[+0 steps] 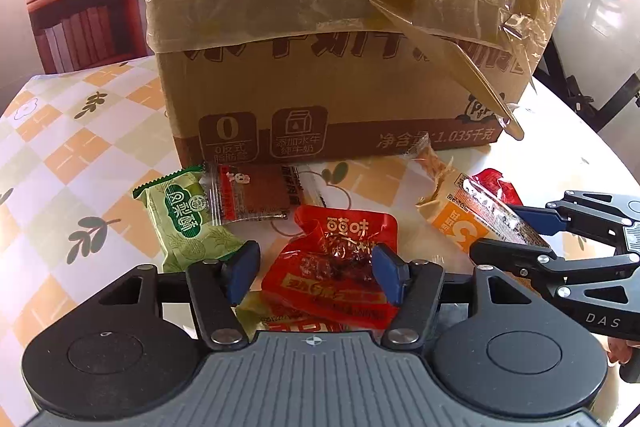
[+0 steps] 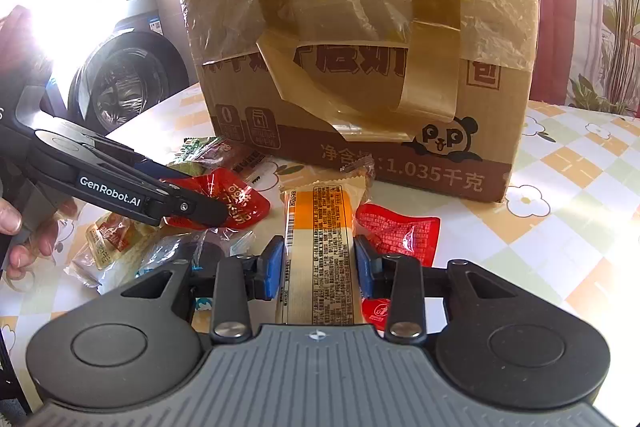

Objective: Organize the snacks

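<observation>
Two hand-held grippers work a pile of snacks in front of a taped box.

The right hand-held gripper (image 2: 318, 267), low centre of its frame, is level and pointed at the box (image 2: 360, 67), its blue pads clamped on a long orange packet (image 2: 320, 251) that lies lengthwise between them. The left hand-held gripper (image 1: 314, 275) spreads wide and holds nothing, its fingers straddling a red packet (image 1: 340, 255) on the bench (image 1: 80, 155). A green packet (image 1: 184, 219) lies left of centre, beside a clear-wrapped brown packet (image 1: 256, 197). A hand (image 2: 16, 235) grips the left tool at far left.
</observation>
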The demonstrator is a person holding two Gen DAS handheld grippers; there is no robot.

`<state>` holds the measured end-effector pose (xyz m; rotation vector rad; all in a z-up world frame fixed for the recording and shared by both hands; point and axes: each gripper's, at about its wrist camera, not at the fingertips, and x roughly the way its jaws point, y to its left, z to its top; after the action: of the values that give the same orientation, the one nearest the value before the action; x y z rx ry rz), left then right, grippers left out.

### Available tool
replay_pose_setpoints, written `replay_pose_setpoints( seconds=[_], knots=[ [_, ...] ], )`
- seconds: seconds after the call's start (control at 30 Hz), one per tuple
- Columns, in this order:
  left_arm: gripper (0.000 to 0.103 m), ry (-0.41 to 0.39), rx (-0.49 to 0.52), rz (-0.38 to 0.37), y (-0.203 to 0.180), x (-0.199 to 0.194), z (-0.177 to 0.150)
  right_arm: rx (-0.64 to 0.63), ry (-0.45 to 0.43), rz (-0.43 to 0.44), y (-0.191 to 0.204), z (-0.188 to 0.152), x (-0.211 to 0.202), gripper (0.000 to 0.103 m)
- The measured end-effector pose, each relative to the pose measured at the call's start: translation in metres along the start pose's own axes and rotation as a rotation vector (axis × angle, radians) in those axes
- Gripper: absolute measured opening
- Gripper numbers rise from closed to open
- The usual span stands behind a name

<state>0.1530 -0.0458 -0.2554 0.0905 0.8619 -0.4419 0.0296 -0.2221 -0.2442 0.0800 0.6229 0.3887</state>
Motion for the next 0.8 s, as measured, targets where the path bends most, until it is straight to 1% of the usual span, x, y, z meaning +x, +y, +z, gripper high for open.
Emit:
replay_pose_setpoints(
  seconds=[0.17,0.3,0.47,0.5,0.53,0.57,0.6,0.63,0.73,0.8],
  knots=[
    [0.066,-0.004,0.01,0.027,-0.007,0.008,0.005,0.004,-0.005,0.006,0.0,-0.001,0.0,0.039],
    [0.069,-0.004,0.075,0.072,-0.022,0.01,0.003,0.002,-0.007,0.009,-0.001,-0.002,0.0,0.039],
    [0.069,0.004,0.085,0.073,-0.029,0.01,0.003,-0.005,-0.003,0.015,0.0,-0.003,0.001,0.039],
    [0.061,-0.002,0.092,0.07,-0.031,0.01,0.003,-0.006,-0.003,0.016,-0.001,-0.003,0.002,0.039],
    [0.048,-0.007,0.094,0.065,-0.032,0.009,0.003,-0.008,-0.002,0.016,0.0,-0.003,0.002,0.039],
    [0.041,-0.003,0.089,0.049,-0.032,0.007,0.004,-0.008,-0.002,0.016,0.0,-0.003,0.002,0.039],
    [0.031,-0.004,0.083,0.041,-0.032,0.004,0.005,-0.008,-0.002,0.017,0.0,-0.003,0.002,0.039],
    [0.014,-0.014,0.087,0.039,-0.034,-0.001,0.005,-0.008,-0.001,0.018,0.0,-0.003,0.002,0.039],
    [0.013,-0.042,0.138,0.044,-0.043,-0.009,0.004,-0.01,-0.001,0.02,0.0,-0.002,0.002,0.039],
    [0.013,-0.048,0.128,0.018,-0.042,-0.011,0.002,-0.01,-0.001,0.021,0.0,-0.002,0.002,0.039]
  ],
)
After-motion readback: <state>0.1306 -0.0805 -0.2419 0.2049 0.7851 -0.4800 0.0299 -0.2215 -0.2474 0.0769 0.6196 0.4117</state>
